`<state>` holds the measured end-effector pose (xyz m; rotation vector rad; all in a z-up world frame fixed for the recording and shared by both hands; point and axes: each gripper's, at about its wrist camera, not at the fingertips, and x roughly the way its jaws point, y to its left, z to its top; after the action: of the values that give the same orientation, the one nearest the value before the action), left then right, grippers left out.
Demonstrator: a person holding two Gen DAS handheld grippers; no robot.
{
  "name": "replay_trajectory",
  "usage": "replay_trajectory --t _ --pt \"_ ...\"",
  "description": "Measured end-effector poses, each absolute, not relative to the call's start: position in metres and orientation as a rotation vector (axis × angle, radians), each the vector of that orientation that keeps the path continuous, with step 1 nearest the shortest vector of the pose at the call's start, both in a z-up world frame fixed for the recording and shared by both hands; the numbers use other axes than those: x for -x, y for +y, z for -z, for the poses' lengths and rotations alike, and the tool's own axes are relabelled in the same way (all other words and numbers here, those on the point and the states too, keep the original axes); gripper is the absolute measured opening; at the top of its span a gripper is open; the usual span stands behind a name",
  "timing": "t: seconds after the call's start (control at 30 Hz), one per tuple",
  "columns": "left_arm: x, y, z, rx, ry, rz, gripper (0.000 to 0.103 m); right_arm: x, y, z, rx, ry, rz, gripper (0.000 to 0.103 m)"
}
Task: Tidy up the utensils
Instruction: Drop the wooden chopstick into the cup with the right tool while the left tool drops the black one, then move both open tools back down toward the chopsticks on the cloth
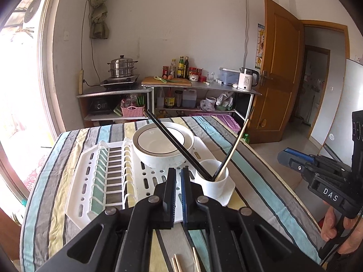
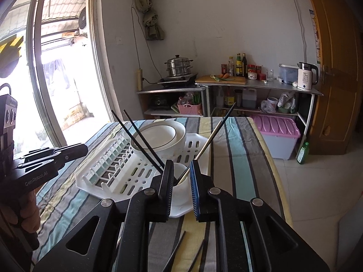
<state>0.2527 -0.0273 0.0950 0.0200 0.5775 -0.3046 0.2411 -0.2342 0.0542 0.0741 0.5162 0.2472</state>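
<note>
A white cup stands on the corner of a white dish rack. It holds two black chopsticks leaning left and a pale chopstick leaning right. My left gripper hovers just before the cup, shut and with nothing in it. My right gripper is slightly open in front of the cup; nothing is between its pads. Loose wooden chopsticks and dark chopsticks lie on the cloth below the grippers.
Stacked white bowls sit in the rack behind the cup. The striped tablecloth ends near a purple-lidded box and a green bottle on the floor. A counter with a steamer pot and a kettle lines the far wall.
</note>
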Motion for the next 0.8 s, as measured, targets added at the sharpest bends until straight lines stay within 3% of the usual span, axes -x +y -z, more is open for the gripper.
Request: replay_trajectory --t 0.8 --pt "-0.089 0.001 -0.059 -0.009 0.547 0.238 0.009 -0.105 -0.212 -0.026 -0.026 0.506 -0.257 0.016"
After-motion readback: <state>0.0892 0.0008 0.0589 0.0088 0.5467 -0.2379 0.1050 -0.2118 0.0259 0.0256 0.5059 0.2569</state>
